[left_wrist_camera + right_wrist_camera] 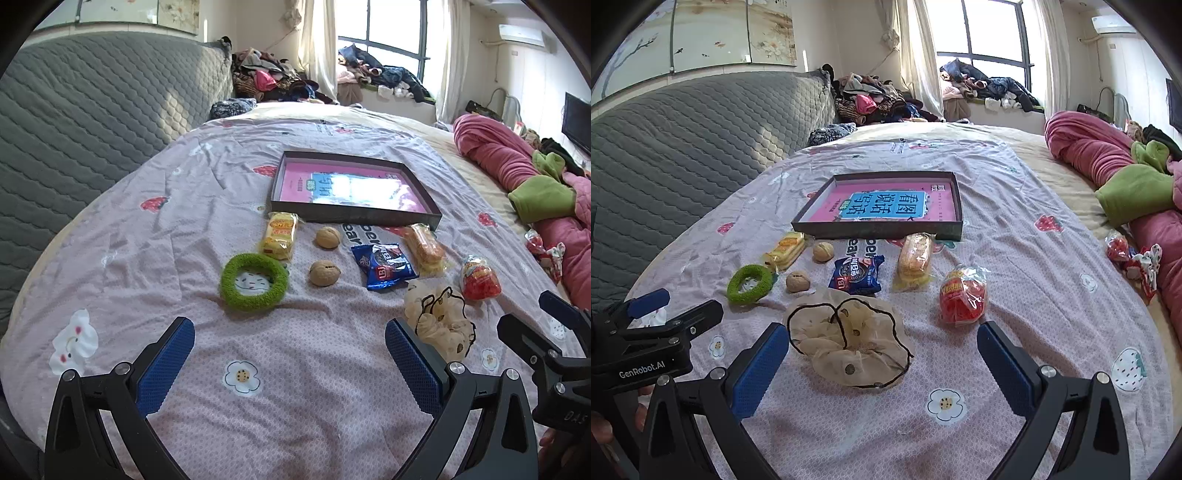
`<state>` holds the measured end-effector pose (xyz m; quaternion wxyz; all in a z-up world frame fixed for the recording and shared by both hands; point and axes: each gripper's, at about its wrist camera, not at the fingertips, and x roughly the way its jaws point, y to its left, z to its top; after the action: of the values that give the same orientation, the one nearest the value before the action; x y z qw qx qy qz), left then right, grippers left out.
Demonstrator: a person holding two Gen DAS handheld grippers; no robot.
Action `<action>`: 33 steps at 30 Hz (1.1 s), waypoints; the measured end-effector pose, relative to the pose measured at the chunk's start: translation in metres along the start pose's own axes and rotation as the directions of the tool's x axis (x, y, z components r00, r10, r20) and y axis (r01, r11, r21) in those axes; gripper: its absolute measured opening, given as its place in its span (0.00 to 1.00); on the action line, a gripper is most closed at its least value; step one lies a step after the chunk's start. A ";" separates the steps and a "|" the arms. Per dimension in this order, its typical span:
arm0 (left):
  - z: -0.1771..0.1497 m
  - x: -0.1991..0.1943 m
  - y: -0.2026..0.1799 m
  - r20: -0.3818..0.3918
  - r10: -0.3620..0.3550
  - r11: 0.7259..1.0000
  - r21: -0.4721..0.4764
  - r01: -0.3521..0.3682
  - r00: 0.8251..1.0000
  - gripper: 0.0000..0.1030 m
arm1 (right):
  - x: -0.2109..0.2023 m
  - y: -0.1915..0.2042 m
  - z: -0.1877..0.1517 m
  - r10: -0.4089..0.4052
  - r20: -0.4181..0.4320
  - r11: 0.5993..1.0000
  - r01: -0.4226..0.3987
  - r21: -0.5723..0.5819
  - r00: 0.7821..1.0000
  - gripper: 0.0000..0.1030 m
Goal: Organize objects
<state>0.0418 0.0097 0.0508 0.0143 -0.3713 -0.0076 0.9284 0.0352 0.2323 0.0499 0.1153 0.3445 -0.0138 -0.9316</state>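
Snacks, walnuts and scrunchies spread on bed (1015, 258) near shallow box (886, 229); cream scrunchie (846, 336) nearest; left hand-held gripper (290, 363) and right hand-held gripper (882, 365) open, empty.

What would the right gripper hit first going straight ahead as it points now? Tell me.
Most likely the cream scrunchie: it lies on the bedspread just ahead of the open jaws of the right gripper, left of centre. Height above it is unclear.

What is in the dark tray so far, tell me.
No loose items. The dark tray shows only its pink printed sheet; the snacks, walnuts and scrunchies all lie outside it on the bedspread.
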 end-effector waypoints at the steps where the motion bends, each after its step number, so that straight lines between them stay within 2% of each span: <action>1: 0.000 -0.002 0.000 0.003 -0.003 1.000 -0.001 0.003 1.000 1.00 | -0.002 0.000 0.000 0.001 0.003 1.000 -0.001 0.000 1.000 1.00; 22: -0.009 -0.027 0.014 0.019 -0.014 1.000 0.015 0.013 1.000 1.00 | -0.029 0.006 0.001 0.031 0.043 0.999 -0.031 -0.013 0.999 1.00; 33: 0.003 -0.029 0.017 0.029 -0.012 1.000 0.013 0.011 1.000 1.00 | -0.034 0.019 0.013 0.039 0.054 0.999 -0.037 -0.035 0.998 1.00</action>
<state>0.0598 -0.0087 0.0724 0.0219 -0.3576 -0.0039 0.9336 0.0557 0.2208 0.0830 0.1386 0.3165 -0.0075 -0.9384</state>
